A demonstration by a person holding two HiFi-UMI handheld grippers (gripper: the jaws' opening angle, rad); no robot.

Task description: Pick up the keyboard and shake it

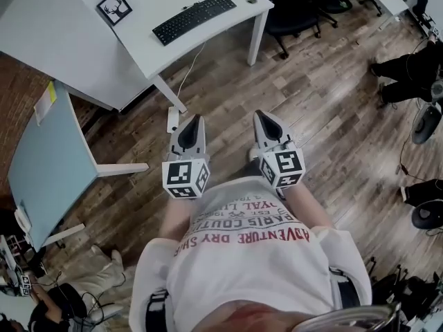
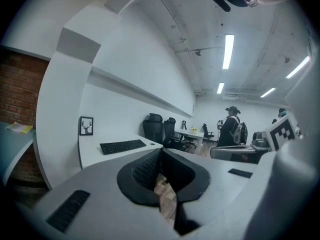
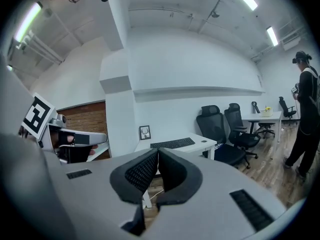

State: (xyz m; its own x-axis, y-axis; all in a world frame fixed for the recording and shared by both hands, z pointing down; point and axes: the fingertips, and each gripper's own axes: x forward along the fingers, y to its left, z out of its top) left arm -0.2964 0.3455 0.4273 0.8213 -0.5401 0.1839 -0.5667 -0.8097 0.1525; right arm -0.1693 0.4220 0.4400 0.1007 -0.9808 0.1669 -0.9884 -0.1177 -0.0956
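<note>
A black keyboard (image 1: 194, 17) lies on the white desk (image 1: 159, 47), its cable hanging off the near edge. It also shows in the left gripper view as the keyboard (image 2: 122, 146) and in the right gripper view as the keyboard (image 3: 173, 143). Both grippers are held close to the person's chest, well short of the desk, over the wooden floor. My left gripper (image 1: 194, 121) is shut with nothing between its jaws. My right gripper (image 1: 261, 115) is shut and empty too. The two point side by side toward the desk.
A small framed deer picture (image 1: 114, 7) stands on the desk left of the keyboard. Black office chairs (image 1: 294, 5) sit right of the desk. A pale blue table (image 1: 45, 161) is at the left. A person in black (image 3: 306, 121) stands at the right.
</note>
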